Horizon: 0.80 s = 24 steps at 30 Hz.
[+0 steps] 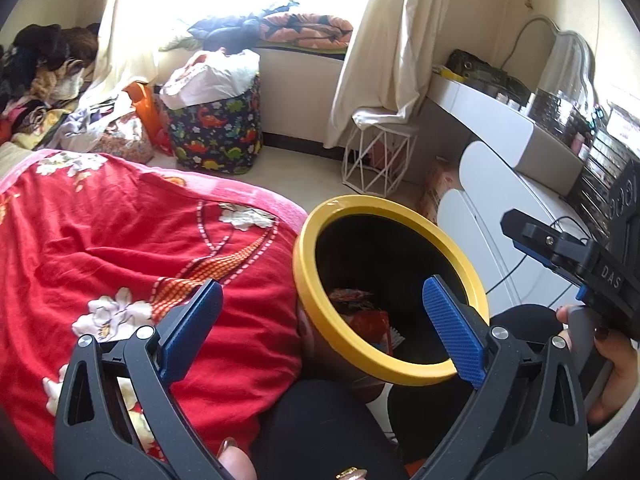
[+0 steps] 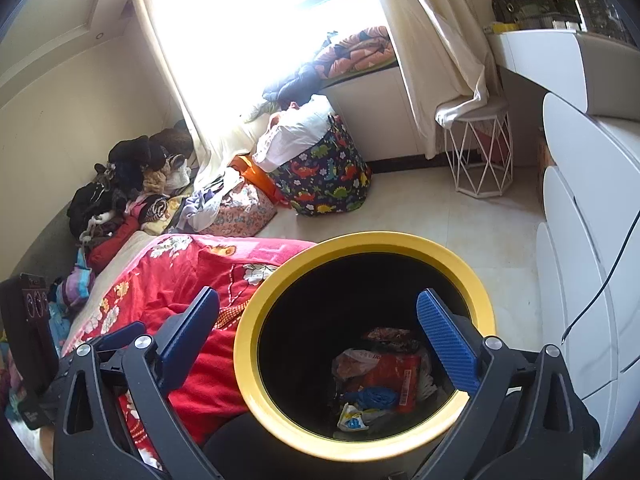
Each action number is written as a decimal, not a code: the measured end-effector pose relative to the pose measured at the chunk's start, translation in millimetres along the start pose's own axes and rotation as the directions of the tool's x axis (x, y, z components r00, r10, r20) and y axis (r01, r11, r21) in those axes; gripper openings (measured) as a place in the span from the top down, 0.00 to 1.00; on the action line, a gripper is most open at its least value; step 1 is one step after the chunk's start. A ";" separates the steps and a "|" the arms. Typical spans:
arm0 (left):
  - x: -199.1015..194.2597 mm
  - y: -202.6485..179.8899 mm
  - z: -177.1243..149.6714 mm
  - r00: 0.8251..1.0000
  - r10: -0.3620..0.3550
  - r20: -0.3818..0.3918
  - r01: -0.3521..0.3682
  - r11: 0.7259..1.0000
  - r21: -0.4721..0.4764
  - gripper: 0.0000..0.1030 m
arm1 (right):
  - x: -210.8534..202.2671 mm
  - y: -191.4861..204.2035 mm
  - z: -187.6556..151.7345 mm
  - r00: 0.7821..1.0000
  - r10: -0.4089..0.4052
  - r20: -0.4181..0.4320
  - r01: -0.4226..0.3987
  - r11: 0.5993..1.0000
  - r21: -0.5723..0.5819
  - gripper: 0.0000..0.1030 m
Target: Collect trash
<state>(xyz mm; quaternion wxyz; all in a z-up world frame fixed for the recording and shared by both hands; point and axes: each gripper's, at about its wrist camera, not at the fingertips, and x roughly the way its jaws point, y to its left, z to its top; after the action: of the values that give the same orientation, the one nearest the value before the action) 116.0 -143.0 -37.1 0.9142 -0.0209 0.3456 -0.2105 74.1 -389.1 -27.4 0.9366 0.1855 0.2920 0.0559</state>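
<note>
Yellow-rimmed bin [image 2: 256, 364] near, just right of red floral bedspread [image 1: 120, 240], upright on pale floor. Inside at bottom: red wrapper [image 2: 394, 376], blue scrap [image 2: 374, 396], crumpled packets. Left gripper [image 1: 322, 318] spread wide, nothing between pads. Right gripper [image 2: 318, 328] likewise agape and empty above bin mouth. Dinosaur-print basket [image 2: 324, 184] far, under window.

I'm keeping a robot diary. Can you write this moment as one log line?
left gripper: open, empty | right gripper: open, empty | yellow-rimmed bin: beside red blanket, wrappers inside
</note>
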 end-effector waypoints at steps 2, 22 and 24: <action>-6.8 5.4 -1.6 1.000 0.024 0.015 -0.024 1.000 -0.012 0.11 | -2.6 2.7 -1.5 1.000 -0.002 0.009 0.002 1.000 -0.002 0.06; -79.2 47.3 -24.6 0.943 0.239 0.230 -0.231 0.971 -0.062 0.11 | -49.0 73.4 -56.0 0.926 -0.079 0.368 0.143 0.978 -0.149 0.06; -85.3 47.8 -27.3 0.933 0.253 0.256 -0.245 0.968 -0.064 0.11 | -50.4 78.3 -61.6 0.916 -0.088 0.390 0.167 0.971 -0.172 0.06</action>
<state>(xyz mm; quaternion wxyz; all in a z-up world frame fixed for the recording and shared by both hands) 58.8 -62.5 -13.5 0.9706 -0.0189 0.2250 -0.0831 -2.0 -308.0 -17.9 0.9909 0.0774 0.1094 -0.0134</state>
